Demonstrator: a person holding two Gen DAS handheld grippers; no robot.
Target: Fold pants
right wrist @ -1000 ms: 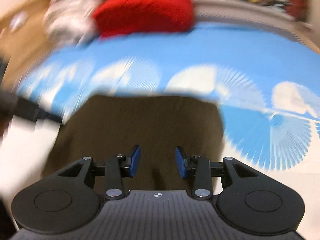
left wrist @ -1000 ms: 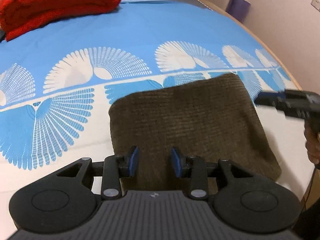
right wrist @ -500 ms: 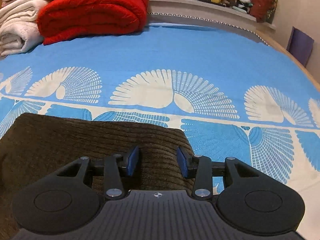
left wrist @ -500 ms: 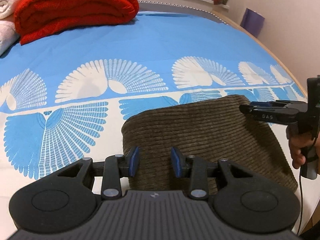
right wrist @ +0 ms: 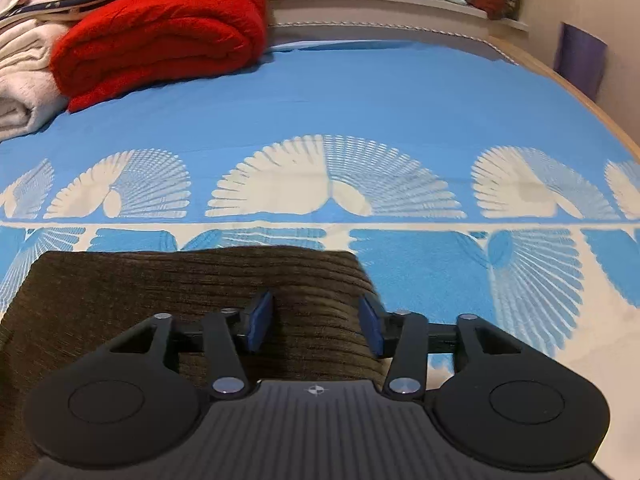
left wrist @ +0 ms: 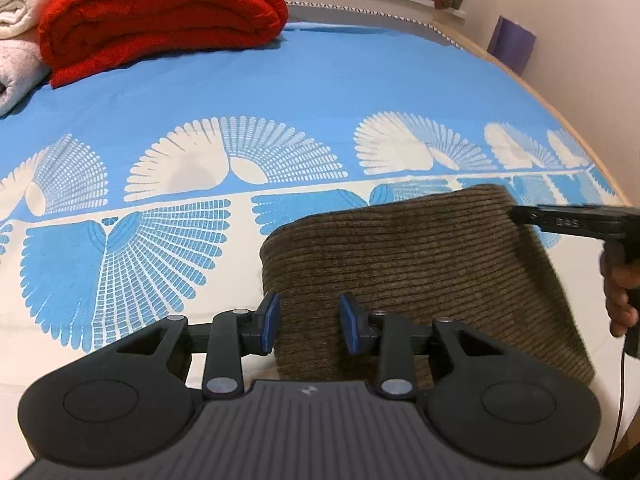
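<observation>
Left wrist view: the folded brown pants (left wrist: 416, 276) lie on the near part of the blue fan-print bedsheet (left wrist: 320, 92), and the left gripper (left wrist: 309, 323) hovers over their near left corner, jaws narrowly parted with cloth showing between the blue pads, though whether they pinch it I cannot tell. Far left sits a red blanket (left wrist: 160, 12).

Right wrist view: the right gripper (right wrist: 316, 322) is over the pants' (right wrist: 160, 292) right edge, jaws opening, fabric between them but not pinched.
</observation>
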